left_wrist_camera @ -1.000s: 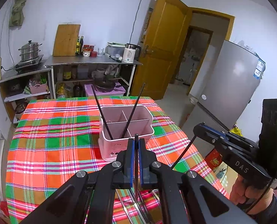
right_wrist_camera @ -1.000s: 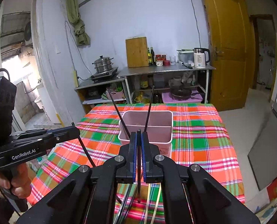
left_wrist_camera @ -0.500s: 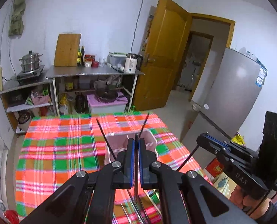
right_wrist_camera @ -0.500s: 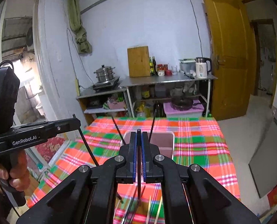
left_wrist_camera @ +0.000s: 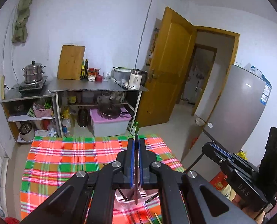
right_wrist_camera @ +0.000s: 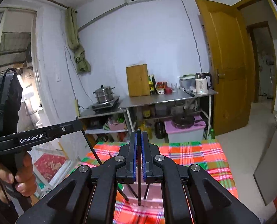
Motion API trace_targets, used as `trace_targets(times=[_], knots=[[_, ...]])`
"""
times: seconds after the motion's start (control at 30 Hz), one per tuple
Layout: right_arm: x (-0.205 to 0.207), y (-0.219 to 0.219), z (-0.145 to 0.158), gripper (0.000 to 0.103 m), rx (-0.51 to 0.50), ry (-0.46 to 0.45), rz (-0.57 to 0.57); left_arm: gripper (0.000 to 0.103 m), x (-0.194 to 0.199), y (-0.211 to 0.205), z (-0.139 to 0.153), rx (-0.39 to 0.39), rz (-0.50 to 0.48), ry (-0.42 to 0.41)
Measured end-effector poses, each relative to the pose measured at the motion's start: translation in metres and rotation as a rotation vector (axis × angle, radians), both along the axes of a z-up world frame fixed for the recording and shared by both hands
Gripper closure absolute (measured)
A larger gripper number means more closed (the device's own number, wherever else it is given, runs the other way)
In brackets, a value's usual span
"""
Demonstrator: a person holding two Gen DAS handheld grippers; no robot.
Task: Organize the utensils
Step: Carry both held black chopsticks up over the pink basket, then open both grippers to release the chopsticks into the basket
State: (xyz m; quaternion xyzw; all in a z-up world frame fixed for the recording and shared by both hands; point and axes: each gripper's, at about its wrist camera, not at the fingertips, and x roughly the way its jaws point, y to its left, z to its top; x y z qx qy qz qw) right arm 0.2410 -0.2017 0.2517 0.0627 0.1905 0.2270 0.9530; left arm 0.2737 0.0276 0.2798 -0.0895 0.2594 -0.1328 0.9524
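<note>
Both grippers have risen since a second ago: the pink utensil holder (left_wrist_camera: 128,199), which then stood in full sight beyond the fingertips, now sits low behind and under the linkages, and more of the far wall and ceiling fills each view. The checked tablecloth (left_wrist_camera: 63,160) has likewise slid down the frames.

In the left wrist view, the left gripper (left_wrist_camera: 135,143) has its jaws pressed together on a dark chopstick (left_wrist_camera: 136,190); the stick's top pokes out just above the fingertips and its lower length hangs down between the blue pads, its end over the holder. Other dark sticks lean inside the holder just left of and below the jaws. Pale chopsticks (left_wrist_camera: 158,218) lie on the cloth below and to the right of the jaws. Further right, the right gripper (left_wrist_camera: 207,147) comes in from the frame edge, aimed up and to the left, with a thin dark chopstick (left_wrist_camera: 193,163) slanting down from its tip.

In the right wrist view, at the far left a hand (right_wrist_camera: 22,175) is wrapped around the left gripper's black handle, and that gripper (right_wrist_camera: 78,123) points to the right, roughly level, with its chopstick (right_wrist_camera: 90,145) slanting down to the right from the tip. In the middle, the right gripper (right_wrist_camera: 139,133) is also clamped on a dark chopstick (right_wrist_camera: 139,190), hanging straight down between the pads, its tip over the pink holder (right_wrist_camera: 153,192), which lies directly below the jaws. Two more dark sticks lean in the holder on either side of it.
</note>
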Motion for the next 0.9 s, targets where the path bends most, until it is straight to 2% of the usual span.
trace_targets(times=[0.13,0.37,0.67,0.9], knots=[[0.013,0.004,-0.005,0.099,0.007,0.001,-0.005,0.099,0.015,0.003,-0.005,0.002,0.016,0.0],[0.034,0.008,-0.034,0.099,0.007,0.038,-0.014,0.099,0.038,0.004,-0.038,0.004,0.019,0.024],[0.049,0.014,-0.077,0.099,-0.014,0.123,-0.011,0.099,0.053,0.016,-0.091,-0.025,0.024,0.105],[0.052,0.014,-0.094,0.099,-0.028,0.182,-0.006,0.099,0.053,0.021,-0.114,-0.041,0.027,0.158]])
